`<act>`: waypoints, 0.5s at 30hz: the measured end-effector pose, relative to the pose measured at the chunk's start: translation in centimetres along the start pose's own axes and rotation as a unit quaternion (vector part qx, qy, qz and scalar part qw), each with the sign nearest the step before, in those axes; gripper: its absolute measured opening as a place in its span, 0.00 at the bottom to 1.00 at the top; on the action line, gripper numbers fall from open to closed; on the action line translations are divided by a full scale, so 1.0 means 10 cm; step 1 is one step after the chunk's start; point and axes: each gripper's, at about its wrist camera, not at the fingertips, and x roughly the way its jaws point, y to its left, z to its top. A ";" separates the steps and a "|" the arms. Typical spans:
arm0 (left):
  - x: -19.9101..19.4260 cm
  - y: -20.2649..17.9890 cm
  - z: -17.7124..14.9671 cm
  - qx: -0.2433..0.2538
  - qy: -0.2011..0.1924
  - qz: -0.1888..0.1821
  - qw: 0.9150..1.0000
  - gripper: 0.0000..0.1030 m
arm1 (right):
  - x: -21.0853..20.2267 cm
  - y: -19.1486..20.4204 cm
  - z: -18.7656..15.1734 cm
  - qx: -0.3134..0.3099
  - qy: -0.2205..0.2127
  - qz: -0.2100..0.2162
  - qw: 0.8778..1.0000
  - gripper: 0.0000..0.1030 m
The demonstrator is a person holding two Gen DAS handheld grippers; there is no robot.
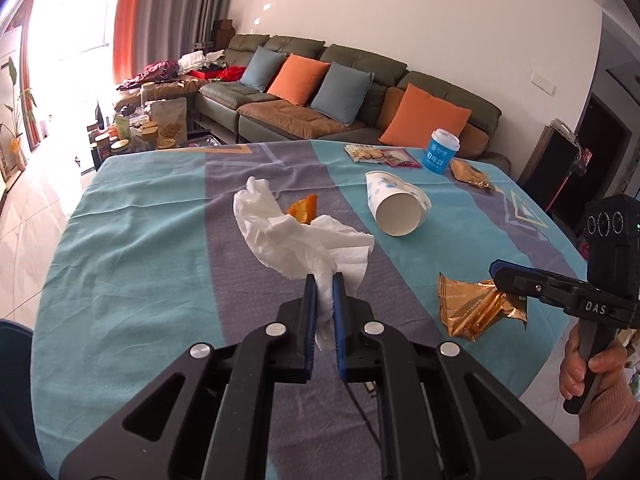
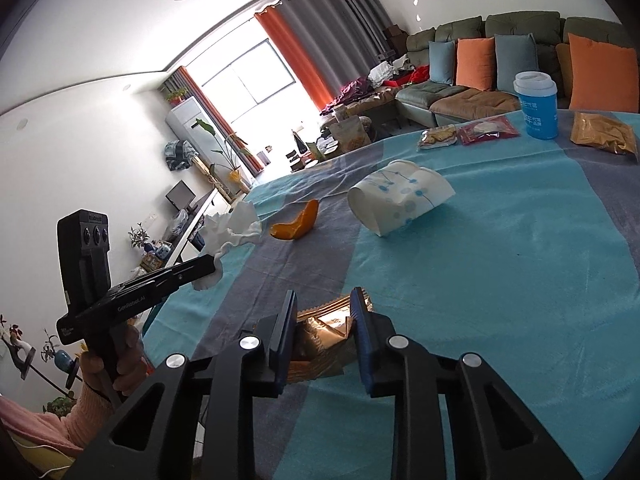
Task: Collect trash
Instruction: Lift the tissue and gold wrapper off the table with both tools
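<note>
Both pickups in hand; best to lift each straight clear of the desk (image 1: 132,240) without dragging, keeping the squeeze steady since the tissue is limp and the foil slick. Left tool (image 1: 324,280) pinched tight on the crumpled white tissue (image 1: 296,240), which trails forward above the cloth. Right tool (image 2: 322,300) narrowed around the gold foil wrapper (image 2: 320,328) at the near desk edge, pads apparently pressing its sides; orange peel (image 2: 296,224) and tipped paper cup (image 2: 400,200) lie beyond, uncollected.

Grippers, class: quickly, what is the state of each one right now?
Left gripper: shut on the white tissue.
Right gripper: shut on the gold wrapper.
</note>
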 end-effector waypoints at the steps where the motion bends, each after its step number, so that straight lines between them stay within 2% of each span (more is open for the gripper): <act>1: -0.05 0.02 -0.02 -0.001 -0.001 0.002 1.000 0.08 | 0.02 0.04 0.01 -0.003 0.000 0.006 1.000 0.24; 15: -0.60 0.51 -0.42 -0.054 -0.011 0.054 0.997 0.08 | 0.41 0.54 0.05 -0.042 0.018 0.062 0.997 0.24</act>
